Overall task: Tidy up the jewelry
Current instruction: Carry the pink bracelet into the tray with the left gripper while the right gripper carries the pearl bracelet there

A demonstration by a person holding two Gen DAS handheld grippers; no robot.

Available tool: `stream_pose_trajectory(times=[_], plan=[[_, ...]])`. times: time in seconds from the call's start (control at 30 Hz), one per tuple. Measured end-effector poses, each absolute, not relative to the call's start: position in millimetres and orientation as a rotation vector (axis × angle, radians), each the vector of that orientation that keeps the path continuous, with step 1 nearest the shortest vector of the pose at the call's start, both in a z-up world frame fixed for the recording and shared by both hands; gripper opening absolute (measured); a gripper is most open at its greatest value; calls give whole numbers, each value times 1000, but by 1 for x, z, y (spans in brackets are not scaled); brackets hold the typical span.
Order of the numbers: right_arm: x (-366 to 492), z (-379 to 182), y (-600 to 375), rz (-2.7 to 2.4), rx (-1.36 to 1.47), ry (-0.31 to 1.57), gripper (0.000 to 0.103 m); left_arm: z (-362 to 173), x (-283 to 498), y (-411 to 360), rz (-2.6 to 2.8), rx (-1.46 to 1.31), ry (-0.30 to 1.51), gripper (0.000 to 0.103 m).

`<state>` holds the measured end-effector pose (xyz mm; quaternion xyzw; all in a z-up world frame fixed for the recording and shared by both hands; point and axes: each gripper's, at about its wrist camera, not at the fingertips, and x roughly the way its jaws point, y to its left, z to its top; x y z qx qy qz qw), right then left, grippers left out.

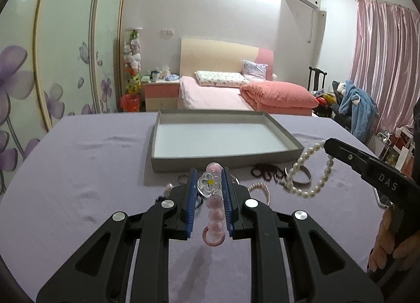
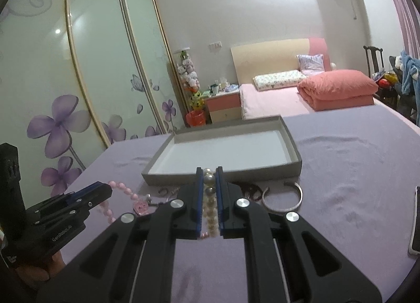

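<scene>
Both grippers are loaded at once, left gripper [image 1: 210, 184] clamped on the pink bead bracelet [image 1: 214, 213] and right gripper [image 2: 209, 187] pinching the pearl strand [image 2: 210, 211], both lifted off the purple cloth [image 1: 92, 171], probably headed for the empty grey tray [image 1: 225, 157] just ahead.

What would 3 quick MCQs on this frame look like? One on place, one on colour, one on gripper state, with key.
1. Where is the silver bangle?
A. in the tray
B. on the cloth before the tray
C. in a gripper

2. What colour are the beads of the bracelet in the left gripper?
A. pink
B. green
C. black

3. What does the right gripper hold?
A. nothing
B. pearl strand
C. phone

Key: B, it lies outside the grey tray; A, pink beads between the pads; B, pearls clamped.
</scene>
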<state>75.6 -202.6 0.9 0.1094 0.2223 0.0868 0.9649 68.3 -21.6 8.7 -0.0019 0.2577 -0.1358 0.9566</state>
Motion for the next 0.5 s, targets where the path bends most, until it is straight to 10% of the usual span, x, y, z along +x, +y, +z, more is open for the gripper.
stream_pose_trajectory(times=[0.5], plan=[[127, 33, -198, 87, 194, 296, 10, 43, 117, -43, -167, 26, 398, 19]])
